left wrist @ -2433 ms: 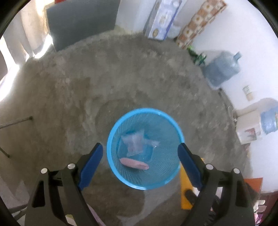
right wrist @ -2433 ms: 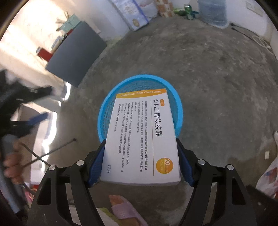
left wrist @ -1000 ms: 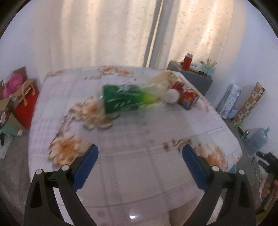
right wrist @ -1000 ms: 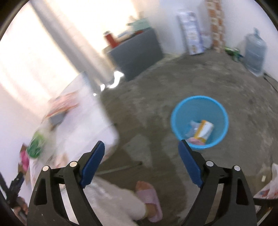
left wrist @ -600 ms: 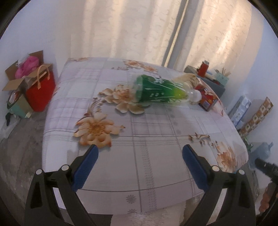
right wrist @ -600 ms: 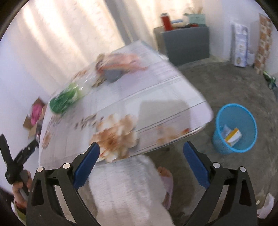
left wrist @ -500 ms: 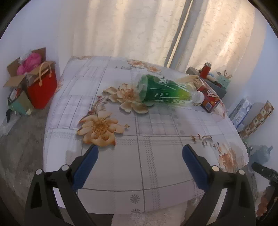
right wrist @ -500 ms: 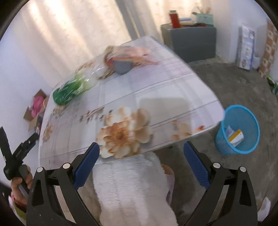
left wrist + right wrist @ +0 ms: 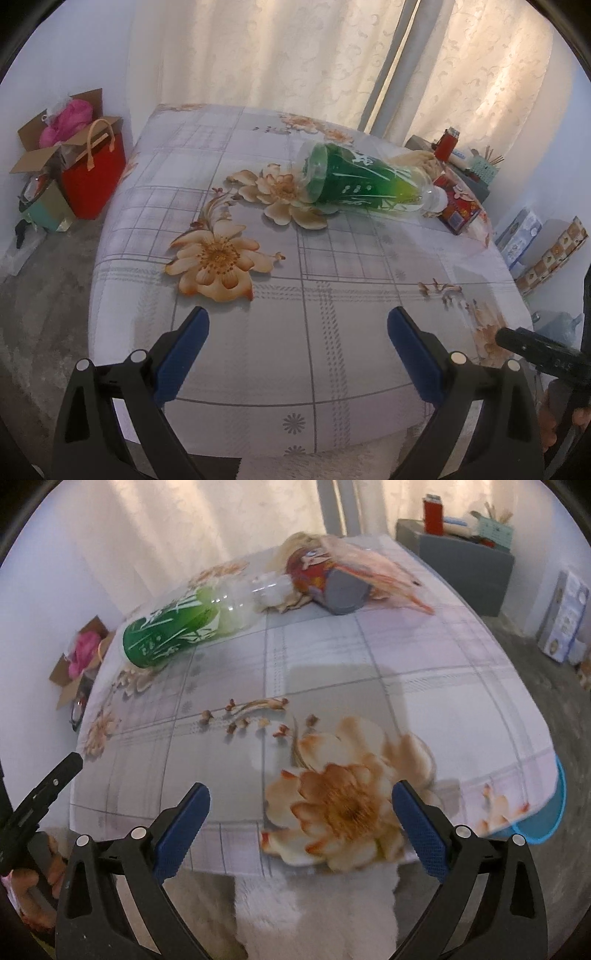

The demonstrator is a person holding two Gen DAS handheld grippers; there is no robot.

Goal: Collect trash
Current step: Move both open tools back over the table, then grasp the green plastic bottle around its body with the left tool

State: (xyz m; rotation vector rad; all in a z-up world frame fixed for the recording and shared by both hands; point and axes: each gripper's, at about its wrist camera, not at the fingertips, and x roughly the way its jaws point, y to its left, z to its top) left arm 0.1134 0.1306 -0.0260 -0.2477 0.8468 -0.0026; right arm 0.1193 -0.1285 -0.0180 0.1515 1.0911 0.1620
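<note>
The tablecloth [image 9: 332, 295] is pale grey-lilac with a check of thin lines and big peach-orange flowers. The bottle [image 9: 365, 181] is clear plastic with a green label that fades to yellow-green near the neck, white leafy marks on it. Next to it there's a red packet [image 9: 460, 214] with cartoon print. Both grippers, left [image 9: 297, 334] and right [image 9: 301, 814], are black with blue pads. Curtains [image 9: 258, 55] are cream with a swirly pattern. Red bag [image 9: 94, 173] has tan handles, and the bin [image 9: 554, 812] is bright blue.
</note>
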